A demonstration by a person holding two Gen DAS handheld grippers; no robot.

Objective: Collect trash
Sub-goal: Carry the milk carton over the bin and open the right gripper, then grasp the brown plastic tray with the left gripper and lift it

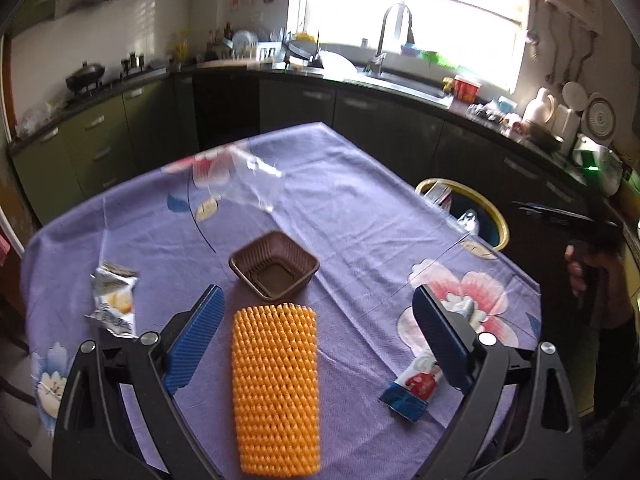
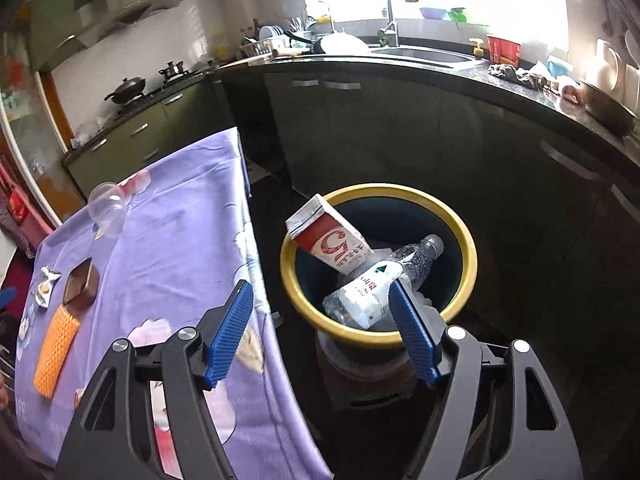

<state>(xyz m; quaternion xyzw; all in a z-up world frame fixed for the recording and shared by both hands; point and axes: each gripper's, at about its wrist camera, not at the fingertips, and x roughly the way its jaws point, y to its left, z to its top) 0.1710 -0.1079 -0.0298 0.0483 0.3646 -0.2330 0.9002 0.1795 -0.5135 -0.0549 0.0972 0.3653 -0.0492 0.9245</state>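
Note:
My left gripper (image 1: 318,312) is open above the purple tablecloth (image 1: 360,216), its jaws either side of an orange foam net (image 1: 276,392). A brown plastic tray (image 1: 274,266) lies just beyond, a silver snack wrapper (image 1: 112,300) to the left, a red-and-blue sachet (image 1: 416,384) to the right, a clear plastic cup (image 1: 256,184) farther back. My right gripper (image 2: 322,320) is open and empty over the yellow-rimmed bin (image 2: 468,256), which holds a red-and-white carton (image 2: 332,240) and a crushed clear bottle (image 2: 384,280).
The bin (image 1: 496,216) stands on the floor off the table's right edge. Dark kitchen cabinets (image 2: 400,128) and a counter with a sink (image 2: 420,54) run behind. The right hand and its gripper handle (image 1: 592,264) show at the far right of the left wrist view.

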